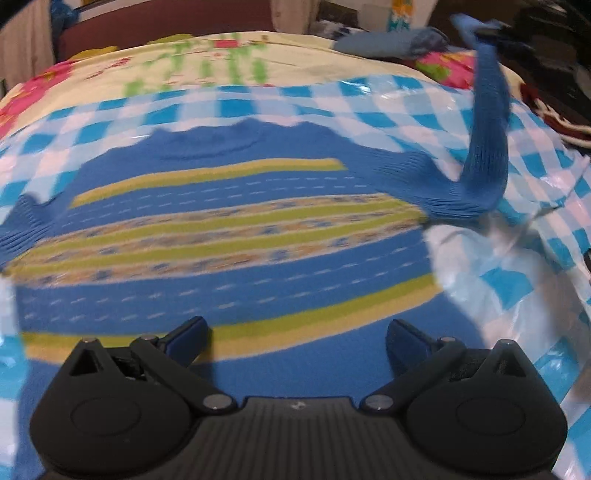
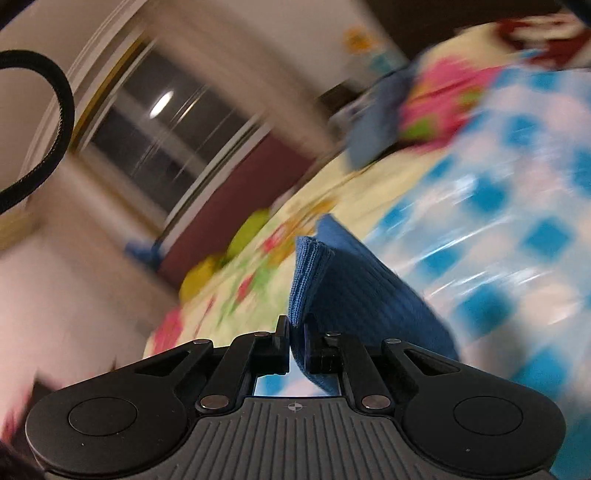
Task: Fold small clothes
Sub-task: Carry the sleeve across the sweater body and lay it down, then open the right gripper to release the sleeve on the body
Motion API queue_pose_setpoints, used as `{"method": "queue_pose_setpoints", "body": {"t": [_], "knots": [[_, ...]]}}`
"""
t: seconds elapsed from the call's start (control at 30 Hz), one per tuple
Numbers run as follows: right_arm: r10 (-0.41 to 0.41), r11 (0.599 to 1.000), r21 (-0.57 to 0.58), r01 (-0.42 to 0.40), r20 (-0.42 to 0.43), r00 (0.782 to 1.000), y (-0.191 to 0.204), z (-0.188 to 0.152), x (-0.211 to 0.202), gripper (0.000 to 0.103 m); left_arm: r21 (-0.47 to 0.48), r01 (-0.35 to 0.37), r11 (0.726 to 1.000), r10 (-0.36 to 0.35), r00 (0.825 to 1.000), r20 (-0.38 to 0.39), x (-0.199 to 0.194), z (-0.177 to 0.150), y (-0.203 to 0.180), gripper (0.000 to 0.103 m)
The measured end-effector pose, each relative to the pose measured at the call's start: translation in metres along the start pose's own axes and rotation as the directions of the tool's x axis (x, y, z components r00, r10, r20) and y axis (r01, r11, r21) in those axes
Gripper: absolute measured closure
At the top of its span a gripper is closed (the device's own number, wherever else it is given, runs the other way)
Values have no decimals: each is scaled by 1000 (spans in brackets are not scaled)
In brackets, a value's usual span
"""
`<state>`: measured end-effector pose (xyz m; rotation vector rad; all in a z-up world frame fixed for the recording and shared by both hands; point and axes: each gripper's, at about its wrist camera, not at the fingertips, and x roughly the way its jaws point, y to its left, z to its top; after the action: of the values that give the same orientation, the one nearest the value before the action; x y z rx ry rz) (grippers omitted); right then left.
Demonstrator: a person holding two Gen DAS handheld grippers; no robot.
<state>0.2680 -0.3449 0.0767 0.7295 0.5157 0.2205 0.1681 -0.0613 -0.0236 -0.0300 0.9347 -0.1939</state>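
Observation:
A small blue sweater (image 1: 229, 236) with green and yellow stripes lies flat on a blue-and-white checkered plastic sheet (image 1: 332, 103). My left gripper (image 1: 295, 336) is open and empty just above the sweater's lower hem. The sweater's right sleeve (image 1: 487, 147) is lifted up off the sheet toward the upper right. My right gripper (image 2: 296, 332) is shut on that sleeve's ribbed cuff (image 2: 314, 273) and holds it in the air. The right gripper also shows in the left wrist view (image 1: 491, 31), dark and blurred at the sleeve's top end.
The checkered sheet (image 2: 498, 221) lies over a floral bedspread (image 1: 207, 55). A folded blue-grey garment (image 1: 388, 44) lies at the far edge of the bed. A dark red headboard (image 1: 166, 26) and a window (image 2: 159, 122) are behind. A black cable (image 2: 55, 122) loops at left.

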Motion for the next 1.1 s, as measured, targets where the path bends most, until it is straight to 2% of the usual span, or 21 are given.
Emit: {"method": "queue_pose_setpoints", "body": {"t": [0.07, 0.17, 0.3, 0.37, 0.4, 0.47, 0.57, 0.63, 0.7, 0.77, 0.83, 0.93, 1.0, 1.1], "knots": [[37, 995, -85, -44, -84, 996, 36, -28, 31, 95, -20, -38, 999, 38, 999, 17, -11, -9, 23, 0], [41, 975, -206, -83, -202, 978, 81, -78, 72, 95, -50, -99, 994, 101, 994, 51, -23, -21, 48, 0], [20, 953, -276, -127, -361, 932, 115, -147, 124, 95, -90, -125, 988, 132, 988, 75, -29, -32, 72, 0], [-12, 935, -326, -138, -418, 908, 128, -180, 140, 95, -104, -132, 986, 141, 986, 87, -31, -37, 81, 0], [-22, 924, -352, -149, -439, 898, 133, -194, 142, 95, -80, -158, 984, 164, 984, 75, -29, -40, 82, 0], [-48, 897, -412, -158, -448, 893, 142, -220, 137, 95, -50, -189, 981, 192, 978, 82, -26, -48, 84, 0], [-85, 864, -478, -160, -450, 889, 150, -235, 137, 93, -36, -165, 986, 168, 982, 85, -28, -53, 84, 0], [-87, 857, -477, -197, -510, 856, 153, -237, 141, 91, -35, -143, 989, 146, 985, 91, -30, -54, 85, 0], [-98, 833, -516, -203, -497, 862, 160, -239, 144, 91, -38, -132, 990, 135, 986, 93, -34, -57, 84, 0], [-97, 817, -531, -224, -510, 855, 166, -242, 145, 91, -51, -118, 992, 122, 988, 91, -36, -59, 86, 0], [-94, 817, -528, -233, -520, 849, 167, -244, 147, 91, -61, -110, 992, 115, 989, 91, -38, -60, 88, 0], [-74, 824, -499, -269, -564, 822, 169, -247, 152, 91, -66, -110, 992, 116, 989, 92, -40, -62, 86, 0], [-87, 814, -514, -271, -569, 818, 171, -249, 154, 91, -72, -110, 991, 116, 989, 92, -41, -63, 85, 0], [-52, 839, -467, -278, -578, 814, 164, -238, 150, 91, -92, -101, 991, 109, 990, 91, -40, -61, 88, 0]]}}
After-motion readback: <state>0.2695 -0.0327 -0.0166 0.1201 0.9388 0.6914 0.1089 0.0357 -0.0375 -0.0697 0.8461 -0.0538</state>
